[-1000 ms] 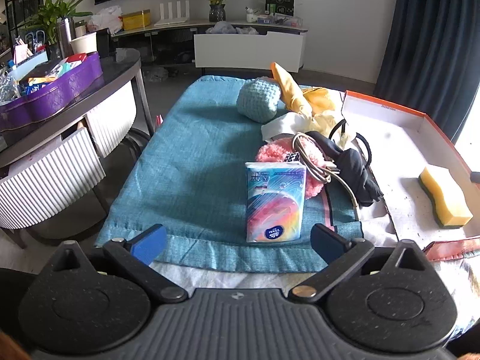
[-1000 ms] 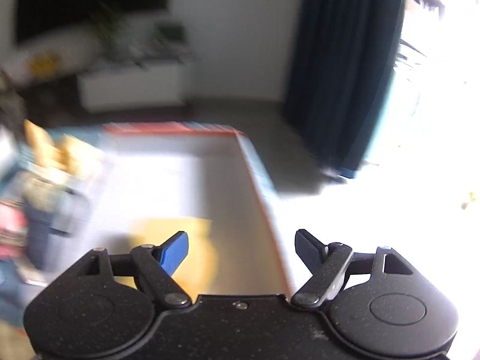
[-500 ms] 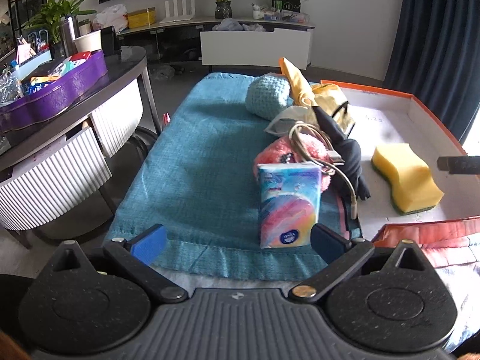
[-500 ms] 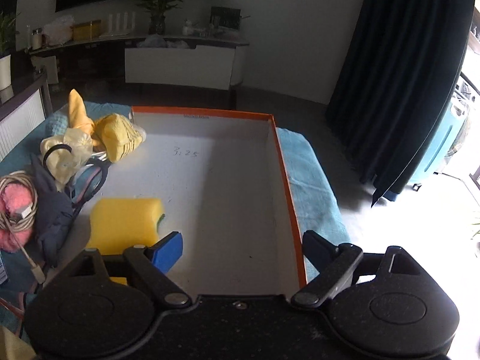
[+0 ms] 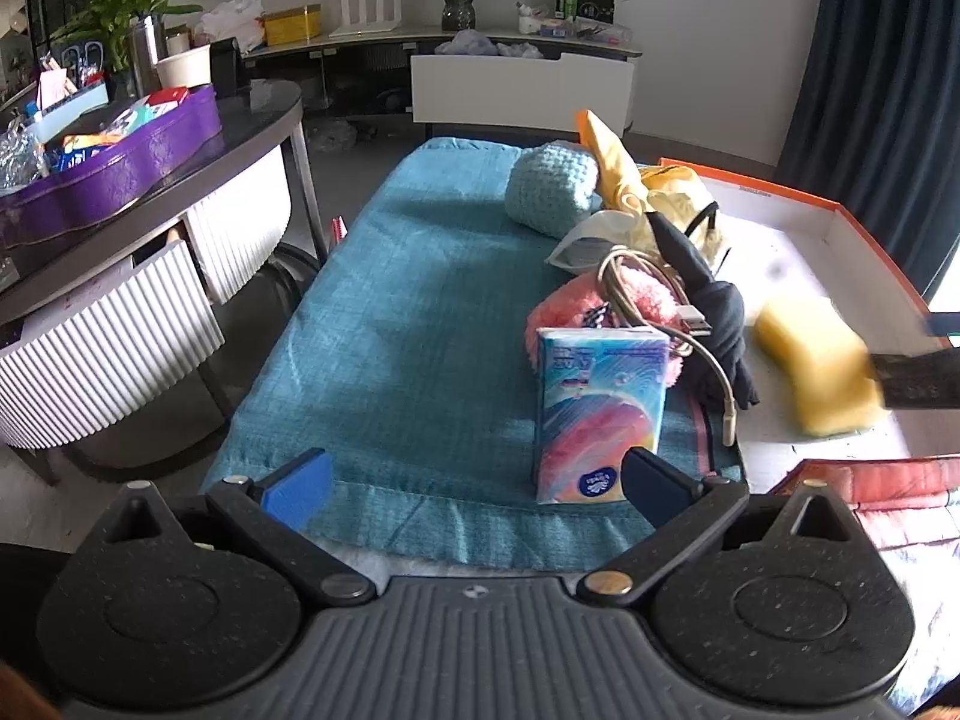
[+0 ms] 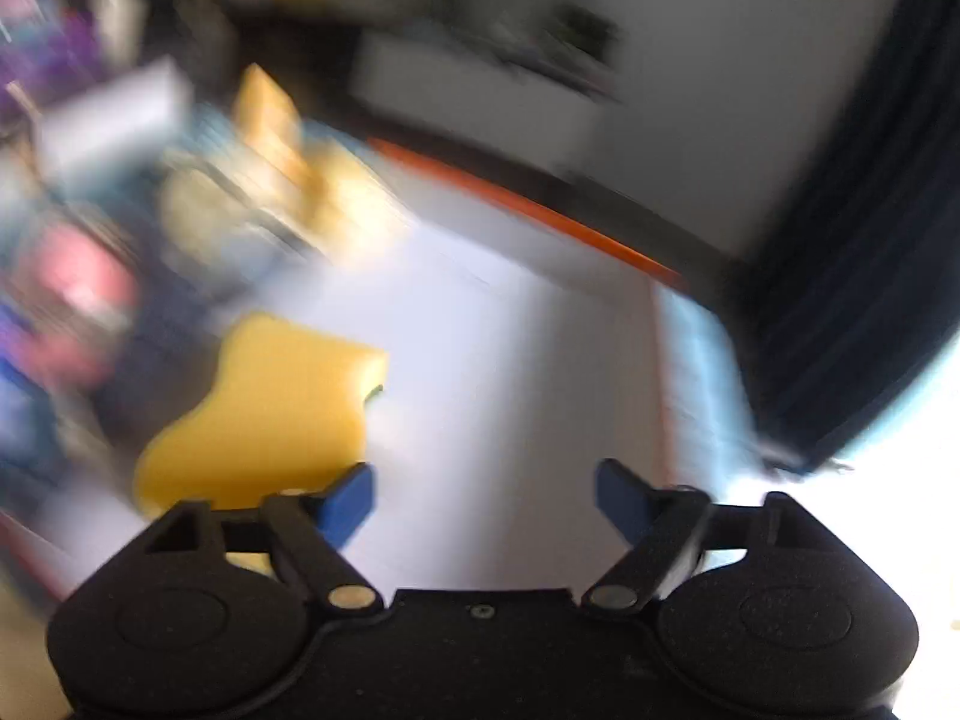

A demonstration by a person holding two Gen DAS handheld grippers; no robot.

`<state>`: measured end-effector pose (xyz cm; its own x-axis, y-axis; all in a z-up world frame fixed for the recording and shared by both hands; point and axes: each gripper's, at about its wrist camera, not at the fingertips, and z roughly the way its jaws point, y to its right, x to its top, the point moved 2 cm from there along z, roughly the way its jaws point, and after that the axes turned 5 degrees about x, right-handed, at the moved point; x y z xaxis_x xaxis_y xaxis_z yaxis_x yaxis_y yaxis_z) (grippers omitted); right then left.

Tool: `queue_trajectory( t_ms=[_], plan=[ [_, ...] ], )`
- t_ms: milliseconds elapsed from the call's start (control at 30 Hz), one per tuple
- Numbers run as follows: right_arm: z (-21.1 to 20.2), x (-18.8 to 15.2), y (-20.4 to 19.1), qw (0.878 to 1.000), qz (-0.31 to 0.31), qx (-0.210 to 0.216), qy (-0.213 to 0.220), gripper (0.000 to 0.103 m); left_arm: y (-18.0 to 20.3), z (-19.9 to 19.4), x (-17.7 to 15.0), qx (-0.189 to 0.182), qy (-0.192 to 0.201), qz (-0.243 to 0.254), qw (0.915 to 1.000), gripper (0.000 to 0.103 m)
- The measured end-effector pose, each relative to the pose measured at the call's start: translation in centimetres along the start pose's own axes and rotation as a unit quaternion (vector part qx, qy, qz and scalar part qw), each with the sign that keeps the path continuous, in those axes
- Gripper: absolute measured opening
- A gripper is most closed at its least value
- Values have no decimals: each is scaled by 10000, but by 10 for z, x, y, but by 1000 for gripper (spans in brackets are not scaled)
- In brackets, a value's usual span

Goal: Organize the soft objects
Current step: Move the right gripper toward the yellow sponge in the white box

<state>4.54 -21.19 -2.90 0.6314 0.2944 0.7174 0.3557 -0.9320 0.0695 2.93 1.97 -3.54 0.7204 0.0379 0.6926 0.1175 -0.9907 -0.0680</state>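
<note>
Two grippers, both with jaws spread and holding nothing: left gripper (image 5: 474,483) low in frame over the teal cloth (image 5: 408,324), right gripper (image 6: 485,495) above the orange-rimmed box (image 6: 540,360). Yellow sponge (image 6: 264,414) lies lower left inside it; tissue pack (image 5: 597,414) lies centre-right on the cloth.

Both grippers empty, jaws spread.
Left gripper (image 5: 474,483) and right gripper (image 6: 485,495) hold nothing between their fingers.

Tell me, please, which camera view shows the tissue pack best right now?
The left wrist view shows it best: the tissue pack lies sharp and whole on the teal cloth, just ahead of the open left gripper. The right wrist view is badly motion-blurred; its left edge shows only smears, so I cannot pick the pack out there.
</note>
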Motion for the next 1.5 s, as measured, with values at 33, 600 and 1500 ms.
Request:
queue_trajectory(
  t_ms=[33,600,1500],
  plan=[
    [-10,6,0,9976,327,414,450,92,-1,0,0,13,-5,-21,10000,103],
    [95,-22,67,8277,-2095,-5171,605,90,-10,6,5,123,-57,-138,9998,103],
    [-40,7,97,8531,-2074,-4449,1770,42,-16,-4,5,68,69,-280,9996,103]
  ],
)
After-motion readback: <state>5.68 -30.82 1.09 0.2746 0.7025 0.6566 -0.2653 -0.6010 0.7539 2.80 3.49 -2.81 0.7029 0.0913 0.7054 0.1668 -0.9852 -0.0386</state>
